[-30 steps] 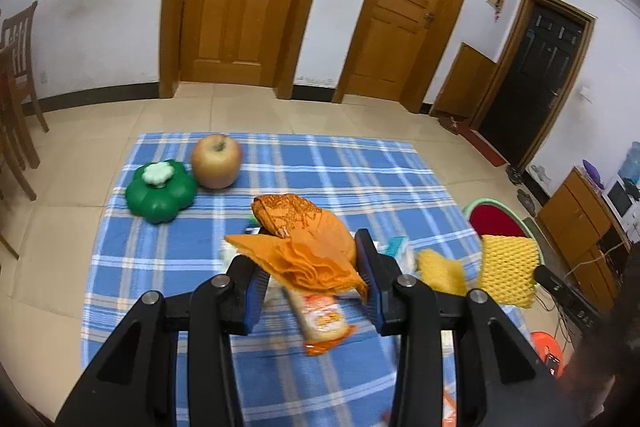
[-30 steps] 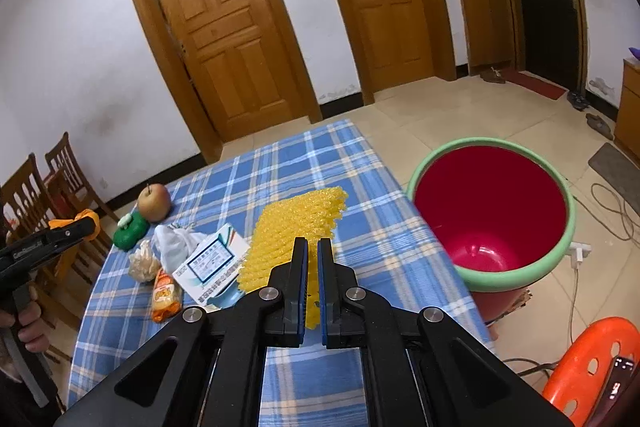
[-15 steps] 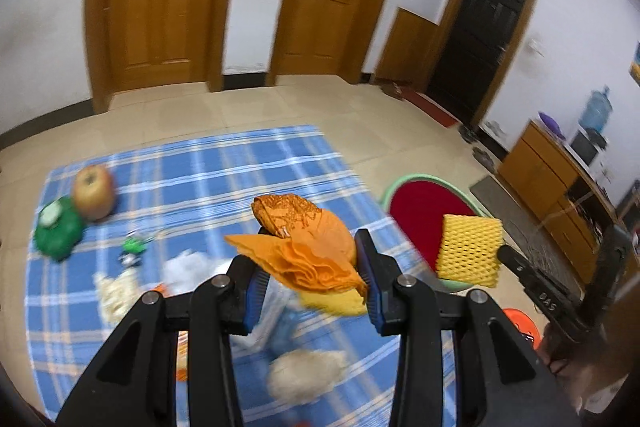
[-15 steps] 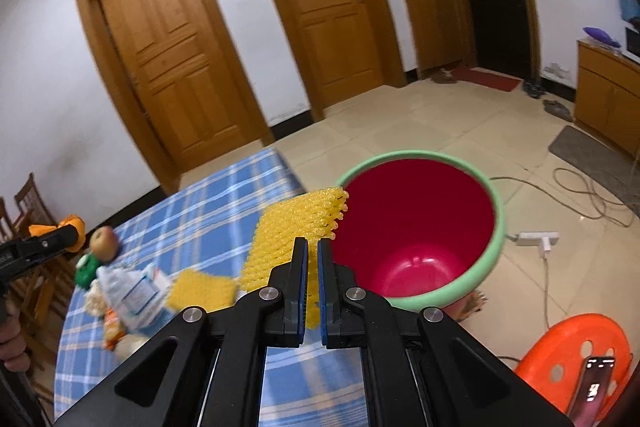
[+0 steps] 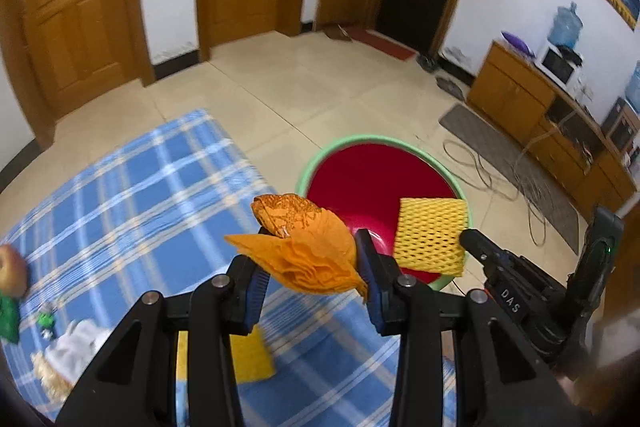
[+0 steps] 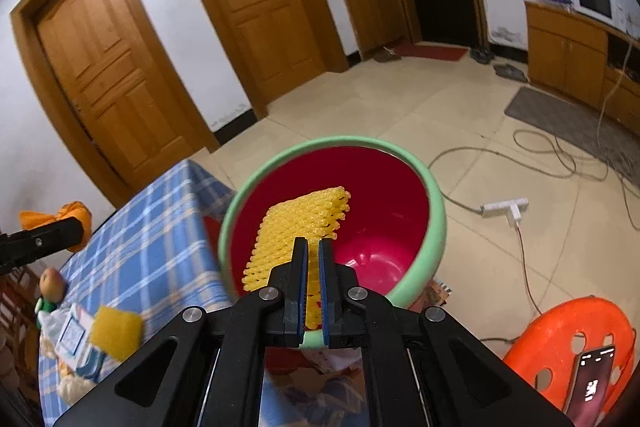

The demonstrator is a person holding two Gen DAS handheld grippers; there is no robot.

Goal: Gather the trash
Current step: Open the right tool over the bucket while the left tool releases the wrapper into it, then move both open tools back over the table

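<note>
- Over the red bin (image 6: pixel 400 187), whose rim is pale green, the right gripper (image 6: pixel 313 263) pinches a yellow foam net sleeve (image 6: pixel 304 227) between nearly closed jaws; the sleeve is ribbed and rectangular.
- "DAS" is printed in white on the right gripper's black body in the left wrist view.
- Crumpled orange tissue paper (image 5: pixel 308 251), pleated and soft, is clamped in the left gripper (image 5: pixel 310 279) above the blue plaid tablecloth (image 5: pixel 140 195), near the cloth's edge beside the bin.
- A second yellow foam piece (image 6: pixel 116 331) and a labelled white packet (image 6: pixel 72 335), print unreadable, lie on the cloth.
- An orange plastic stool (image 6: pixel 560 339) carries a lit phone (image 6: pixel 592 379).
</note>
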